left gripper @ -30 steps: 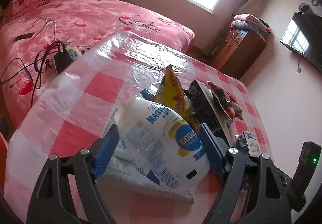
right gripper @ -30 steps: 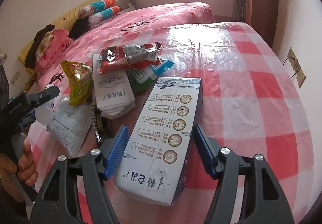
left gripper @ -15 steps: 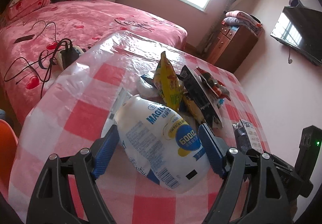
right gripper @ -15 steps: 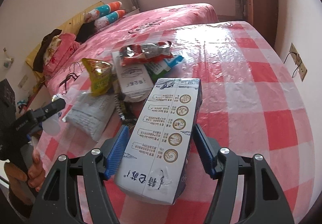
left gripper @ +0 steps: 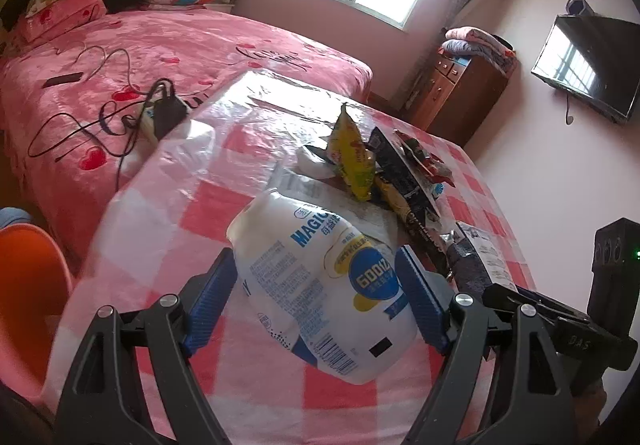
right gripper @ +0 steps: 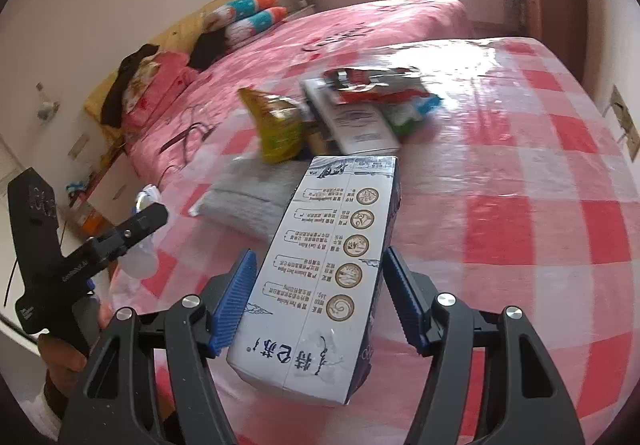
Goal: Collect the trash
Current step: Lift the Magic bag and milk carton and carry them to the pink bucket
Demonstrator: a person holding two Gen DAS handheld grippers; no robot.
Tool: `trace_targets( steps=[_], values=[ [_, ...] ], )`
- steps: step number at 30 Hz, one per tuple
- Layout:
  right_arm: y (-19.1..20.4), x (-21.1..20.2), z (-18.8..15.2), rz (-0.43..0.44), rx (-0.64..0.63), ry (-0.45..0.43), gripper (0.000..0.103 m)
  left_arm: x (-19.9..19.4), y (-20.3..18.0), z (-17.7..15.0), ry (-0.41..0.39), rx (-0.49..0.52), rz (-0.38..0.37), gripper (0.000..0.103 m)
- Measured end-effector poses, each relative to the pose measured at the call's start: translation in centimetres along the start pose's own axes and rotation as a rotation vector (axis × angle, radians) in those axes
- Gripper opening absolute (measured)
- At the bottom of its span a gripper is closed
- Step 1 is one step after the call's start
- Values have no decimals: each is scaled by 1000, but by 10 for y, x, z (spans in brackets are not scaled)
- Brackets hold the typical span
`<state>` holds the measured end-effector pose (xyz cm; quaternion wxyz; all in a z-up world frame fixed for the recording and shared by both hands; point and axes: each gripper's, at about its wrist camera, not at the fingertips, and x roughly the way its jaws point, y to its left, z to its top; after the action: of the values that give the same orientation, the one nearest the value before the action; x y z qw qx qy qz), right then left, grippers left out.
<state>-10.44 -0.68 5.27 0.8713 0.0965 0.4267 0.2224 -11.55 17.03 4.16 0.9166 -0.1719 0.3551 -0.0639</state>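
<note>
- the left gripper (left gripper: 316, 297) is clamped on a white plastic yogurt-drink bottle (left gripper: 324, 285), one blue pad on each flank of its body; the bottle is held clear above the near edge of the table (left gripper: 168, 229).
- the bottle is judged light and probably empty, with thin walls that dent under pressure; the widest part of the body is the proper hold.
- legible on the bottle: "magic" in blue, "600" on a blue disc, a barcode near the base.
- the right gripper (right gripper: 316, 301) is pinched across the narrow sides of a milk carton (right gripper: 324, 277), held above the table's near edge.
- the carton is judged light and stiff along its folds, crushable on its faces.
- chinese characters and five round emblems are printed on the carton; the small print cannot be read.
- a yellow snack bag (right gripper: 276, 125) and other wrappers lie mid-table.
</note>
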Motion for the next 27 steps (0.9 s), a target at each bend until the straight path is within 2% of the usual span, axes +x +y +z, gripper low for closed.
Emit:
trace_targets(
  steps=[13,20,27],
  values=[
    [85,33,8,144,-128,86,65,-44,59,-11,-55,-71,72,81],
    [149,59,11,243,-228,148,65,-68,110,-22,-76,-135,167,81],
    [225,93,9,325,-360,203,65,-87,175,-39,-80,-251,276,81]
  ],
)
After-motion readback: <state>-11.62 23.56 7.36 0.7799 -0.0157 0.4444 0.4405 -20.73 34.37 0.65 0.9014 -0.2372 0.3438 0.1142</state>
